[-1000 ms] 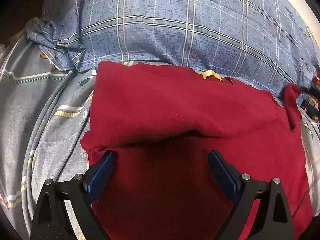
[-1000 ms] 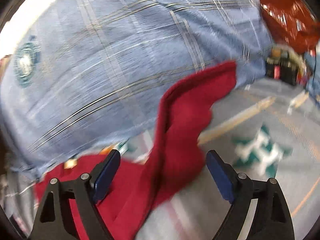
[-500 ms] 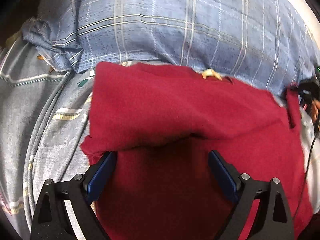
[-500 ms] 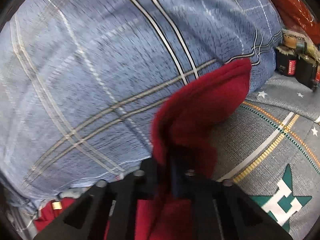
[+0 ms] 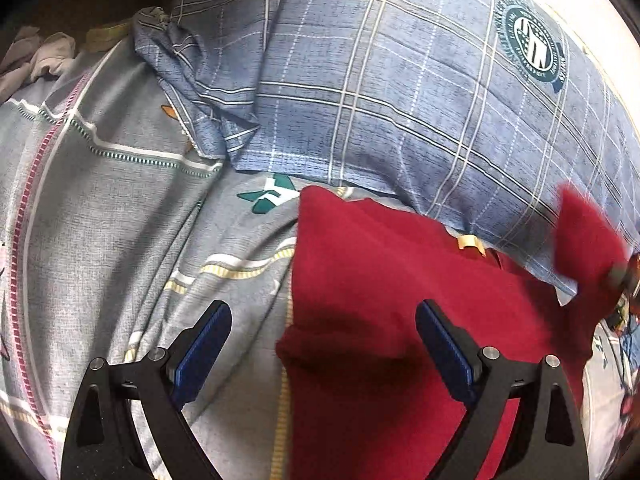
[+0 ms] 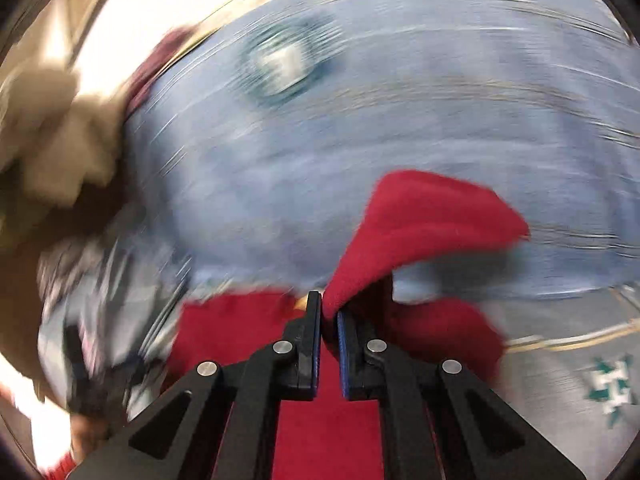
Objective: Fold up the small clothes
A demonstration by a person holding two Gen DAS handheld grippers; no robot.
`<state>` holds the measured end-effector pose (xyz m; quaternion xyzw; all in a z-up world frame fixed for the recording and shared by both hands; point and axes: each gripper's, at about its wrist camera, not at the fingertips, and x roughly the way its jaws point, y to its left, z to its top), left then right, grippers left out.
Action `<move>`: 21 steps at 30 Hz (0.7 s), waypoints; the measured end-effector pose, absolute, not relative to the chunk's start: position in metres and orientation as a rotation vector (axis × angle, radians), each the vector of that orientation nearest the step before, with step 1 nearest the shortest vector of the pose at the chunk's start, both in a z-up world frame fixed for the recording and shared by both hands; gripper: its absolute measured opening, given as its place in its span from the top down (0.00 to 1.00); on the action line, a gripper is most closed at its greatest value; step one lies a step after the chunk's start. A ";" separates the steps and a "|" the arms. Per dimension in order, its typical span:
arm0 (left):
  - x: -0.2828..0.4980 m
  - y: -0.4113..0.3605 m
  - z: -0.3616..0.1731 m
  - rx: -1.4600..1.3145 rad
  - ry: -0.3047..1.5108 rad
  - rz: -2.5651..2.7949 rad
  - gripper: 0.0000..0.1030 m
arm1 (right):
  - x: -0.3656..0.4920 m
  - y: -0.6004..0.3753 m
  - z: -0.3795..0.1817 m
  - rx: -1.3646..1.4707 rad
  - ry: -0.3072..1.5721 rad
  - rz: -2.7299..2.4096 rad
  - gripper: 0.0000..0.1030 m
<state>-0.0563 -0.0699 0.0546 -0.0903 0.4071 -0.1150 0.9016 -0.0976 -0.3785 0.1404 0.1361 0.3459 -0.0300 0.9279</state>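
A dark red garment (image 5: 400, 280) lies partly folded on the grey patterned bedsheet (image 5: 120, 220), its top edge against a blue plaid pillow (image 5: 400, 80). My left gripper (image 5: 322, 340) hovers open over the garment's left edge, with nothing pinched between its blue pads. In the right wrist view my right gripper (image 6: 329, 312) is shut on a red sleeve (image 6: 424, 216), which stands up out of the jaws in front of the pillow (image 6: 400, 100). The same lifted sleeve (image 5: 584, 240) shows blurred at the right edge of the left wrist view.
The plaid pillow fills the far side of both views. A crumpled pale cloth (image 5: 44, 56) lies at the far left corner of the bed. Beige fabric (image 6: 52, 132) shows blurred at the left of the right wrist view. The sheet (image 6: 580, 360) lies bare right of the garment.
My right gripper shut on the red sleeve and swung it up and left over the garment. My left gripper shifted left, from above the garment's middle to its left edge.
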 end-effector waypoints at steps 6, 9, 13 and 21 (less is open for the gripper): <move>-0.052 -0.075 0.050 -0.172 0.856 -0.255 0.09 | -0.075 -0.306 0.039 0.265 0.968 0.045 0.90; -0.048 -0.076 0.051 -0.172 0.858 -0.276 0.09 | -0.091 -0.315 0.024 0.373 1.004 0.040 0.85; -0.049 -0.080 0.051 -0.168 0.858 -0.282 0.09 | -0.123 -0.332 0.038 0.432 0.925 0.033 0.47; -0.045 -0.076 0.053 -0.156 0.854 -0.257 0.09 | -0.070 -0.345 0.055 0.481 0.853 0.010 0.44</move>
